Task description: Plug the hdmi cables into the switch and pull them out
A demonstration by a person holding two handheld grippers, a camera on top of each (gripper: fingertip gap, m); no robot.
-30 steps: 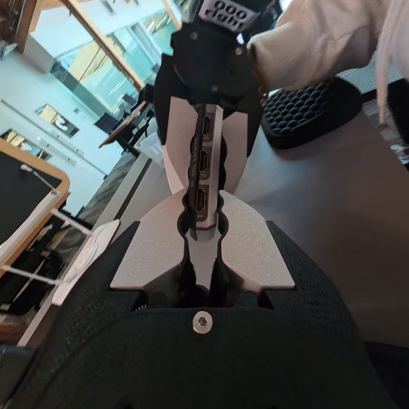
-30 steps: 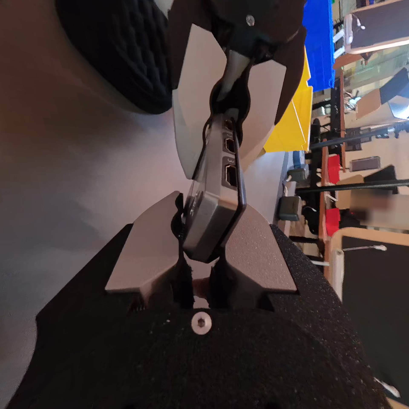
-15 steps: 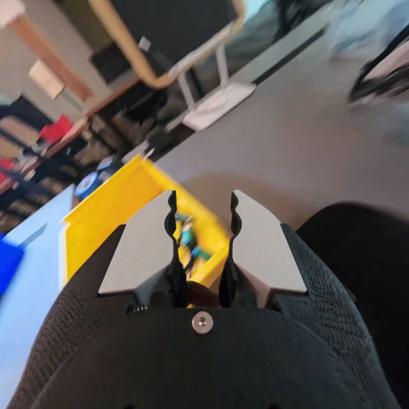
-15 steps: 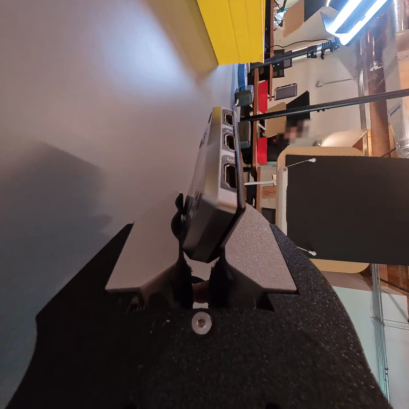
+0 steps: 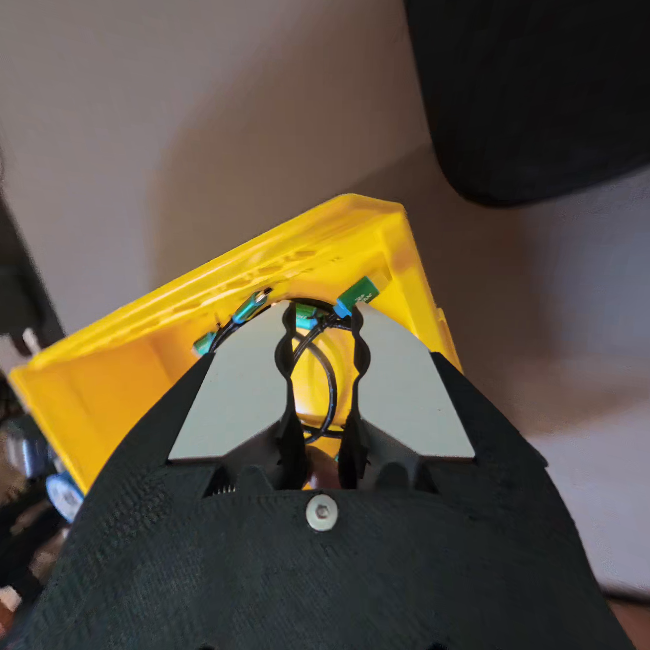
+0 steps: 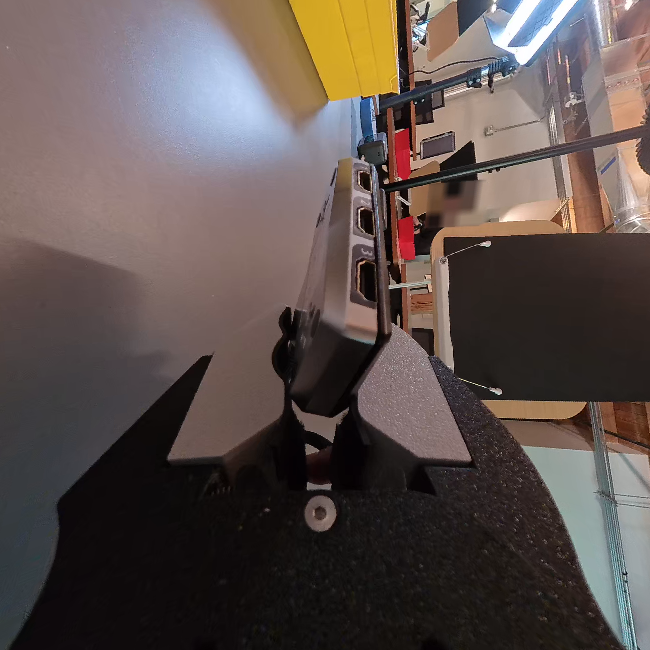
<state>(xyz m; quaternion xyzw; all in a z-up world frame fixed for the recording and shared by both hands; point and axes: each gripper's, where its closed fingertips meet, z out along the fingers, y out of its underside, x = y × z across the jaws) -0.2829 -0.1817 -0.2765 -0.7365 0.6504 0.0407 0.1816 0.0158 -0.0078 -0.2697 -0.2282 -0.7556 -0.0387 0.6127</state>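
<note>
The right gripper (image 6: 323, 355) pinched the switch (image 6: 346, 281) at mid-frame, its ports exposed for plugging. The left gripper (image 5: 322, 318), spread, hung over cables (image 5: 316, 355) in the yellow bin (image 5: 246, 278), apparently to pick one.

A yellow plastic bin (image 5: 116, 355) sits on a grey table (image 5: 176, 123); beyond the table edge, a wood-framed black panel (image 6: 548, 316) and red bins (image 6: 404, 232).
</note>
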